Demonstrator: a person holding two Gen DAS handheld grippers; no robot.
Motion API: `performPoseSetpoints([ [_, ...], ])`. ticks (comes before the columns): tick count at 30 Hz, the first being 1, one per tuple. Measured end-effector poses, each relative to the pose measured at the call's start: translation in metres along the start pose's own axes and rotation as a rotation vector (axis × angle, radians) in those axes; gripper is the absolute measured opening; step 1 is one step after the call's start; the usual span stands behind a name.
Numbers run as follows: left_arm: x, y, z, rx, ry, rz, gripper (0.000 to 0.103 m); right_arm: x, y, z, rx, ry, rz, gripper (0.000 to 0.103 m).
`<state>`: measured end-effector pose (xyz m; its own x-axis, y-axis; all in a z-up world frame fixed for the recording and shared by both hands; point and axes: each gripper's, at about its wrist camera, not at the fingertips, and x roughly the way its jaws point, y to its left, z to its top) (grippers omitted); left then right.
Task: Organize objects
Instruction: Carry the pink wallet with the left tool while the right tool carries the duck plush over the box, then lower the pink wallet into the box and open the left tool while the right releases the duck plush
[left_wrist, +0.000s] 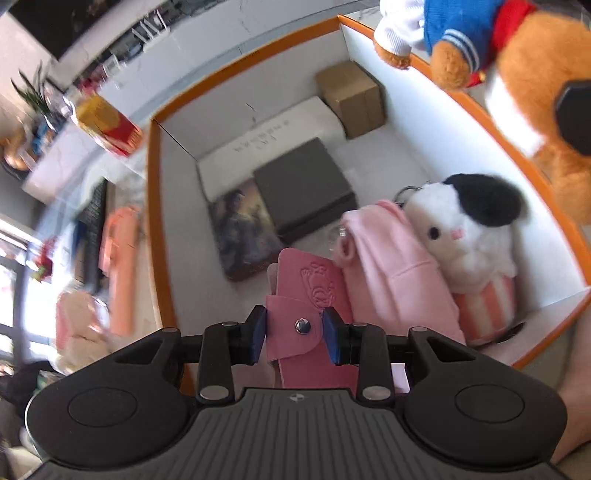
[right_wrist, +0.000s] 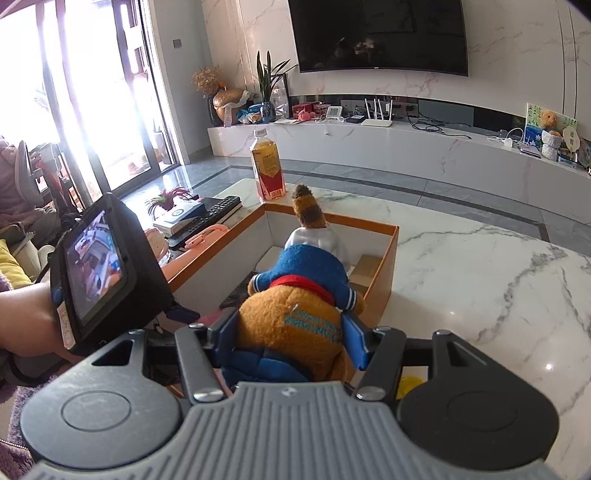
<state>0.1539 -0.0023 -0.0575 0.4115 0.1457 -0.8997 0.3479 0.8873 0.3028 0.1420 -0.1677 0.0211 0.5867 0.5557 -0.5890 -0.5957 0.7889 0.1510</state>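
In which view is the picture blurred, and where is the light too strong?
Left wrist view: the room outside the orange box is smeared by motion blur, while the pink case in the left hand-held gripper stays sharp. Right wrist view: mostly sharp, but the window is washed out by glare, and the marble table shows bright reflections; straight edges bend near the borders.

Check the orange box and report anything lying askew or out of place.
Nothing damaged or spilled. The picture-cover book lies skewed against the grey box beside it. The teddy bear hangs head-down over the orange box rim, clamped in the right gripper.
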Motion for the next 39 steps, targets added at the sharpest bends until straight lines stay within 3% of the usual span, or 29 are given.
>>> performPoseSetpoints([
  [4,-0.003,0.013,-0.001,-0.111,0.006,-0.079,0.037,0.005,-0.008,0.000,0.014,0.006,-0.006,0.061],
  [9,-0.010,0.043,-0.001,-0.287,-0.008,-0.294,0.043,0.007,-0.012,-0.001,0.019,0.017,-0.010,0.061],
  [14,-0.008,0.063,-0.006,-0.414,-0.004,-0.423,0.041,0.008,-0.010,-0.001,0.025,0.020,-0.005,0.061],
  [17,-0.001,0.074,-0.015,-0.523,0.023,-0.601,0.037,0.008,-0.008,0.000,0.029,0.026,0.005,0.061],
  [18,0.001,0.073,-0.017,-0.538,0.028,-0.628,0.037,0.008,-0.008,-0.001,0.031,0.030,0.006,0.061],
  [21,0.005,0.068,-0.021,-0.529,0.006,-0.577,0.036,0.011,-0.005,0.000,0.037,0.042,0.008,0.061],
  [24,0.006,0.074,-0.025,-0.556,-0.013,-0.614,0.036,0.014,-0.001,0.001,0.039,0.050,0.014,0.061],
  [31,-0.017,0.100,-0.032,-0.553,-0.111,-0.606,0.036,0.020,0.008,0.008,0.061,0.067,0.042,0.061],
  [36,-0.044,0.127,-0.035,-0.545,-0.234,-0.475,0.036,0.035,0.024,0.016,0.129,0.086,0.104,0.061],
  [39,-0.048,0.135,-0.038,-0.509,-0.252,-0.385,0.036,0.050,0.032,0.019,0.208,0.112,0.161,0.061],
])
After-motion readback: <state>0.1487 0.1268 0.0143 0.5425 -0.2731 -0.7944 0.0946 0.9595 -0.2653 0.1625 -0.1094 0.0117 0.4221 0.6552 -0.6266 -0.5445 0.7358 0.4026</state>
